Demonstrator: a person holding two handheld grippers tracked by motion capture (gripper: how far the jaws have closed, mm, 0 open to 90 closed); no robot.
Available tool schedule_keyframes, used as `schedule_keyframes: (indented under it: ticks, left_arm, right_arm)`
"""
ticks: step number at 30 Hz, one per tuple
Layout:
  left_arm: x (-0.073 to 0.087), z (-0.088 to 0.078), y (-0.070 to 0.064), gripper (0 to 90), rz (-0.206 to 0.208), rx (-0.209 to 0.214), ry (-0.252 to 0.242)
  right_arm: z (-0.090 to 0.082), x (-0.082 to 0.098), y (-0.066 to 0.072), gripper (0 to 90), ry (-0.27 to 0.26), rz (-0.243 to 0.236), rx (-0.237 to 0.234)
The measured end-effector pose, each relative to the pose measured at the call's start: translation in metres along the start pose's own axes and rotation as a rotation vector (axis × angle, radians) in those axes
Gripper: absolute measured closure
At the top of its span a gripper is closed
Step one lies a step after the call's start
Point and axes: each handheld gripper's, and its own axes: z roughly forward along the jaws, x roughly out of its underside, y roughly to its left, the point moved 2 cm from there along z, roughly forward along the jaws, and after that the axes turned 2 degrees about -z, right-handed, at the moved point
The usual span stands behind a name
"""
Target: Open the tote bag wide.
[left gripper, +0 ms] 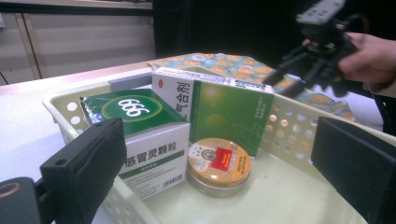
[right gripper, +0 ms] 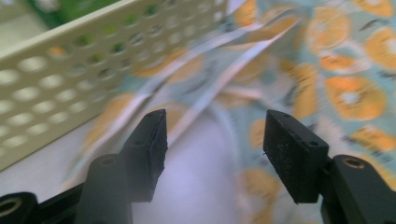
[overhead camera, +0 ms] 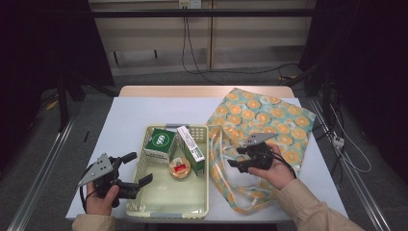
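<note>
Table (overhead camera: 130, 115), pale top. Orange-print fabric bag (overhead camera: 262, 120) lies flat over the right half, its top reaching the far right corner, white straps (overhead camera: 219, 159) trailing toward the near edge just beside the basket. Cream perforated basket (overhead camera: 139, 192) sits at mid table by the near edge. Inside, at its far end: green 999 box (overhead camera: 159, 142), green-white medicine box (overhead camera: 191, 150) standing by the right wall, round gold tin (overhead camera: 179, 167) in front of both. Right gripper (overhead camera: 236, 158) hovers over the bag's straps, jaws apart, nothing between them. Left gripper (overhead camera: 138, 168) at the basket's near left corner, jaws spread wide, empty.
</note>
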Motion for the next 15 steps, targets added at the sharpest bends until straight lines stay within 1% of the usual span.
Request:
schedule_keyframes:
  ticks: [2,3,5,8,10,11,13,14,15]
  left_arm:
    - [-0.001,-0.002,0.0,3.3,0.002,-0.004,-0.004]
    - [-0.001,-0.002,-0.001,3.2,-0.008,-0.005,-0.013]
    - [-0.002,-0.002,0.0,3.2,-0.009,-0.008,-0.017]
    - [-0.001,-0.002,0.0,3.2,0.001,-0.007,-0.005]
    - [-0.001,-0.001,-0.001,3.2,-0.003,-0.005,-0.003]
    - [0.0,0.0,-0.001,3.2,-0.004,-0.005,-0.002]
    - [0.0,0.0,0.0,3.2,-0.001,-0.005,0.001]
    - [0.0,0.0,-0.001,3.2,-0.002,-0.006,0.001]
    - [0.0,0.0,-0.001,3.2,-0.002,-0.006,0.001]
  right_arm:
    - [-0.005,0.007,0.012,43.8,0.006,-0.006,-0.029]
    - [-0.006,0.01,0.017,43.8,0.008,-0.009,-0.04]
    - [-0.01,0.015,0.027,43.8,0.016,-0.024,-0.056]
    - [-0.015,0.024,0.036,43.6,0.002,-0.009,-0.083]
    - [-0.016,0.03,0.042,44.6,-0.003,-0.006,-0.101]
    - [-0.017,0.033,0.045,45.9,0.001,-0.006,-0.111]
    - [-0.014,0.039,0.05,50.6,0.023,-0.02,-0.122]
    - [-0.012,0.041,0.052,54.5,0.034,-0.025,-0.124]
    - [-0.01,0.043,0.053,60.6,0.041,-0.034,-0.126]
